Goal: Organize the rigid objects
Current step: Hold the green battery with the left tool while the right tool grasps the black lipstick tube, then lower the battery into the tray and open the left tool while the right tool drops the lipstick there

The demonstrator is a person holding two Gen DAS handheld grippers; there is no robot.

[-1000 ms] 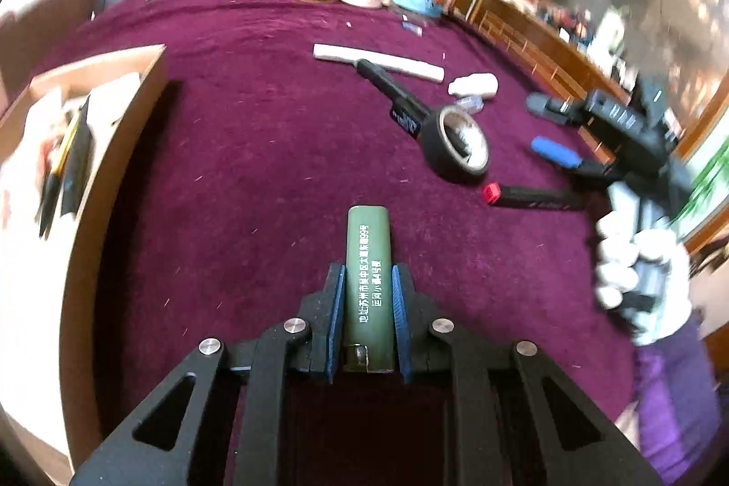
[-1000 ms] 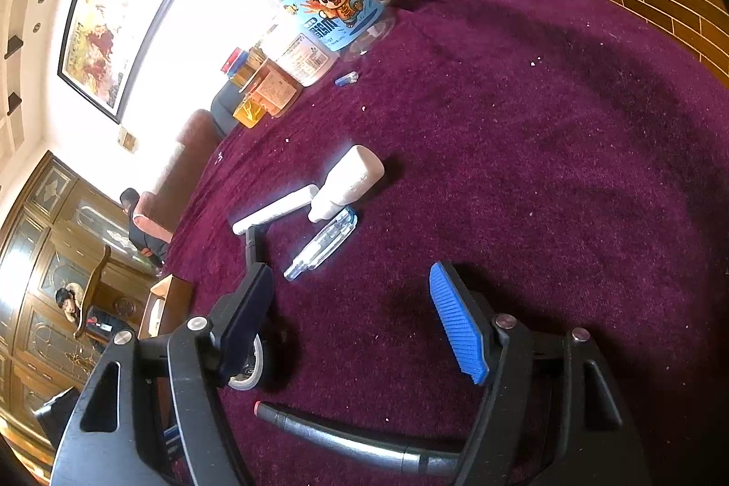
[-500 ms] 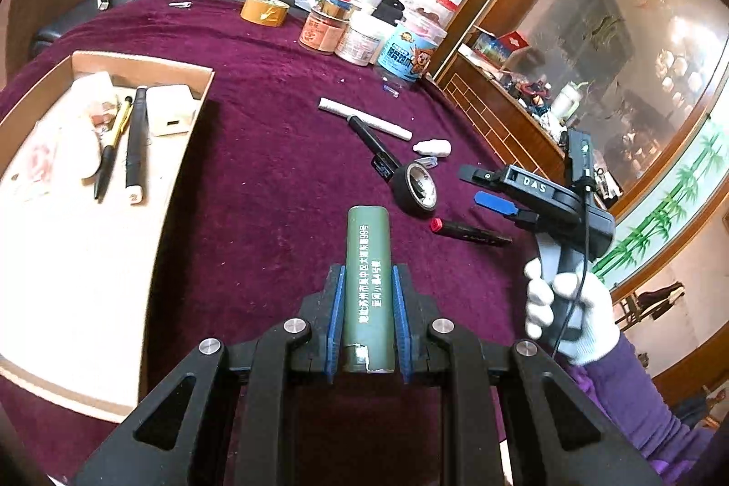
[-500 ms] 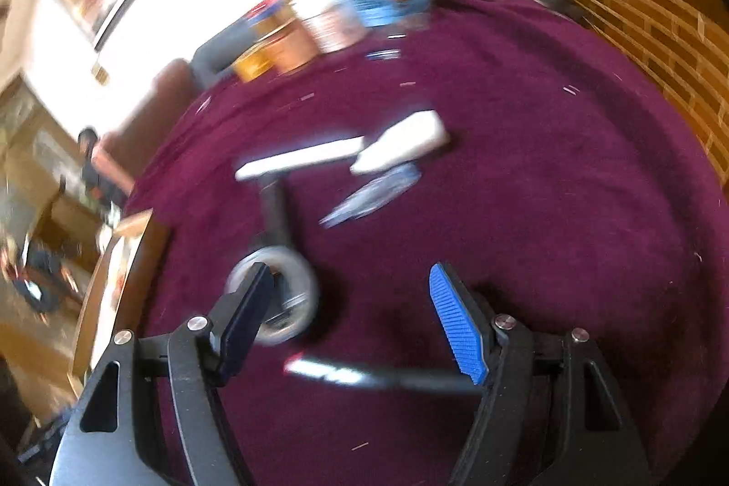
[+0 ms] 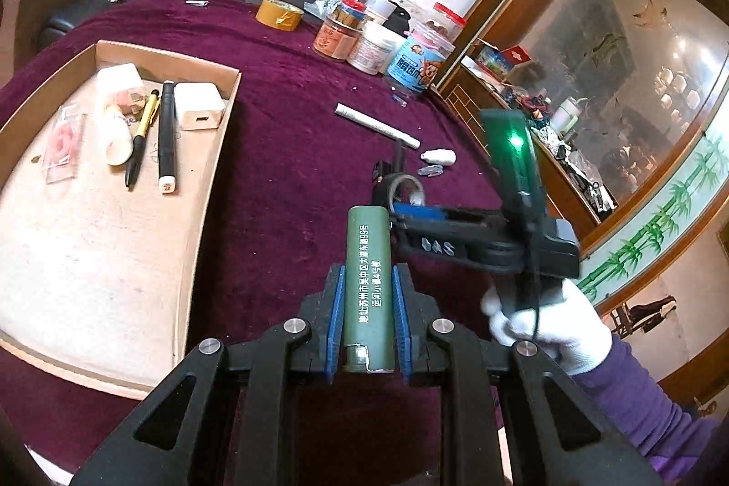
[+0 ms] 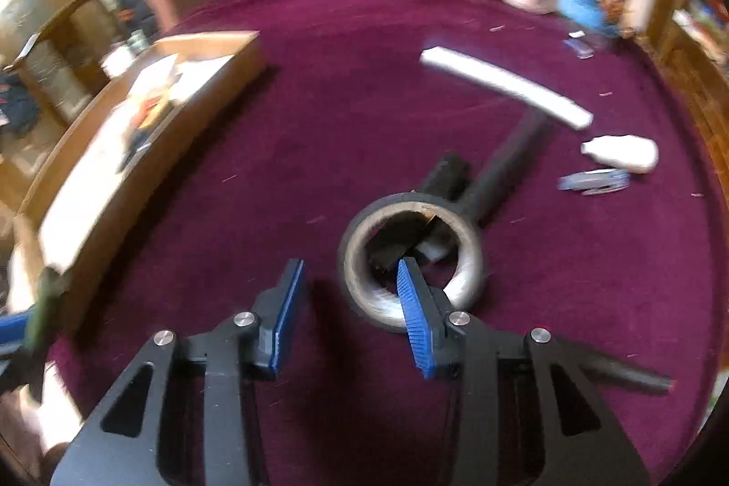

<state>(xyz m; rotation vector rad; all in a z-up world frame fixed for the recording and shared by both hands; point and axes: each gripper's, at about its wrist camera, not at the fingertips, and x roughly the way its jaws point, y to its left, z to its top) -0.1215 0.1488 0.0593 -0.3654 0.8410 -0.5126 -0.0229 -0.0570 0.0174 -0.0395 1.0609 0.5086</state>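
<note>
My left gripper (image 5: 367, 274) is shut on a green cylinder (image 5: 364, 258) with white print, held above the purple cloth to the right of a cardboard tray (image 5: 214, 149). The tray holds pens, a white charger and other small items. My right gripper (image 6: 348, 272), held by a white-gloved hand (image 5: 546, 322), hovers over a black tape roll (image 6: 469, 258). Its jaws are closing. The roll's near-left wall shows between them, and the pads do not press on it. One blue finger (image 6: 412, 304) overlaps the roll's hole.
On the cloth lie a white stick (image 6: 501, 85), a black handled tool (image 6: 505, 162), a small white bottle (image 6: 624, 151), a clear vial (image 6: 594, 181) and a dark pen (image 6: 615, 372). Jars (image 5: 378, 48) and yellow tape (image 5: 279, 14) stand at the back.
My left gripper drew back and rose with the green cylinder, so the tray shows more. The right gripper swung across, rolled level over the tape roll, and its jaws narrowed.
</note>
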